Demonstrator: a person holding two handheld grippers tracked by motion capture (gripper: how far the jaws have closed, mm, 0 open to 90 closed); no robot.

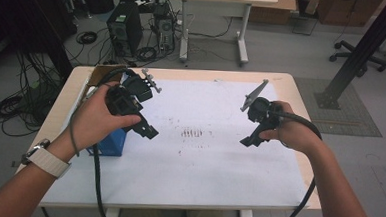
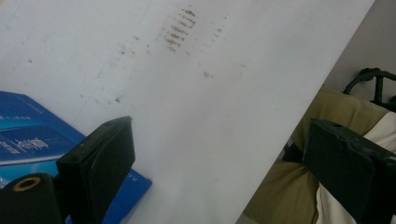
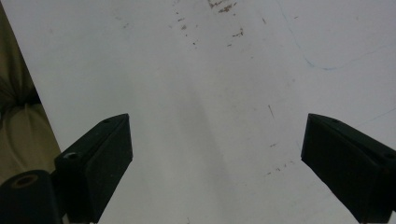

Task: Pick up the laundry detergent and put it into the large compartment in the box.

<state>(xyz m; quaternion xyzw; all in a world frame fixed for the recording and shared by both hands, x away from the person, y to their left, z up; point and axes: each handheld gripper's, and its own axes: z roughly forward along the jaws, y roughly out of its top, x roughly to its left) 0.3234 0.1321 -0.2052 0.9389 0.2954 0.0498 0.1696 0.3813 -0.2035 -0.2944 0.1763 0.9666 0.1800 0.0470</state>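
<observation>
High view: we see left gripper (image 1: 147, 131) and right gripper (image 1: 247, 140) held above the white table (image 1: 203, 169), both wide apart, holding nothing. Blue box (image 1: 111, 143) sits just beside the left gripper, at the table's left edge

A lab: computer tower (image 1: 125, 27), floor cables (image 1: 10, 110), desks (image 1: 221, 0)

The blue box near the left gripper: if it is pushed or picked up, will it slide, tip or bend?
The blue box lies flat on the white sheet, so it will probably slide rather than tip or roll. Its straight edges and printed face suggest stiff cardboard, likely light for its size. Its face looks smooth, so the left gripper may slip on it.
</observation>
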